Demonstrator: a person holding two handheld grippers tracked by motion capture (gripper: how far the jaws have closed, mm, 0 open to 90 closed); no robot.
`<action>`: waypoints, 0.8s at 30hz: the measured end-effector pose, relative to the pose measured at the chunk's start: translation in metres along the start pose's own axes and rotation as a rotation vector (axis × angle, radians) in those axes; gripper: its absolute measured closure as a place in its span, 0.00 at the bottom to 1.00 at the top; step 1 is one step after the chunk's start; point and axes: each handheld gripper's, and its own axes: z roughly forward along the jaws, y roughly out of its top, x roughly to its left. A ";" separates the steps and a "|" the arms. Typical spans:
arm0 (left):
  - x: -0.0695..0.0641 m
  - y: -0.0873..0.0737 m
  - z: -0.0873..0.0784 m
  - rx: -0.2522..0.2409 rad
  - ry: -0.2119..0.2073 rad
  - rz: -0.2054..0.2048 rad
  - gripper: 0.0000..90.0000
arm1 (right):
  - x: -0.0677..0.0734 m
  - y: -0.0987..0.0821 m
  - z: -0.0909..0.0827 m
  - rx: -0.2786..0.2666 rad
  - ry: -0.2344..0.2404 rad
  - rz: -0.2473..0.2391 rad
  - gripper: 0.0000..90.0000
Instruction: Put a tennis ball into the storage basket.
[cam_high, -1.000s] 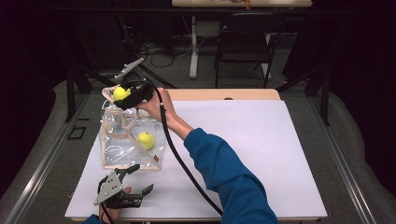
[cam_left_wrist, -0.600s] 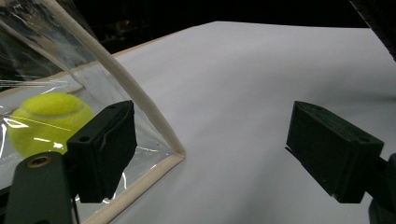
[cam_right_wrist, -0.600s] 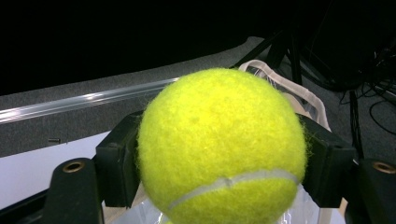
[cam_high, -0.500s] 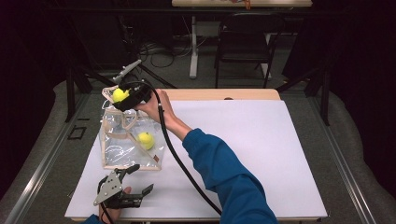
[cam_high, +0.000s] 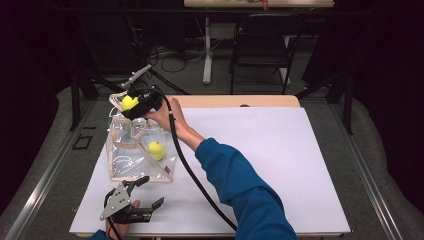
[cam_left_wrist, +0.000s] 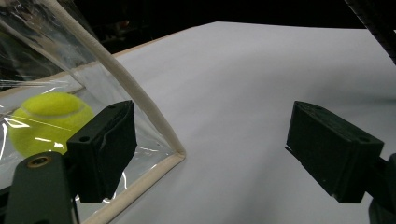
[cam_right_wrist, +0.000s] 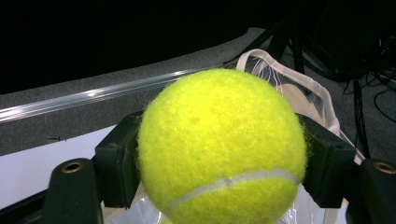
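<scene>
One tennis ball (cam_high: 156, 150) already inside clear bag (cam_high: 125, 162) on table (cam_high: 280, 165). Second ball (cam_high: 129, 102) clamped between jaws of right gripper (cam_high: 131, 104), held over bag mouth, not yet dropped. Left gripper (cam_high: 150, 192) wide open, empty, near bag corner. Judged roughly halfway; release remains.

in the right gripper view the held tennis ball (cam_right_wrist: 219, 149) hides most of the clear bag (cam_right_wrist: 299, 93) beneath and runs past the bottom edge. in the left gripper view a black pad covers part of the second ball (cam_left_wrist: 44, 119), and the frame's left edge crops the bag.
</scene>
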 end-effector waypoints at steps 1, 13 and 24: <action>0.000 0.000 0.000 0.000 0.000 0.001 0.18 | 0.000 0.000 0.000 0.002 0.000 0.005 0.28; 0.000 0.000 0.000 -0.002 -0.002 -0.001 0.18 | -0.006 -0.004 -0.013 -0.021 0.001 0.036 0.16; -0.001 0.000 0.000 -0.001 0.002 -0.002 0.18 | -0.012 -0.013 -0.031 -0.014 0.028 0.032 0.10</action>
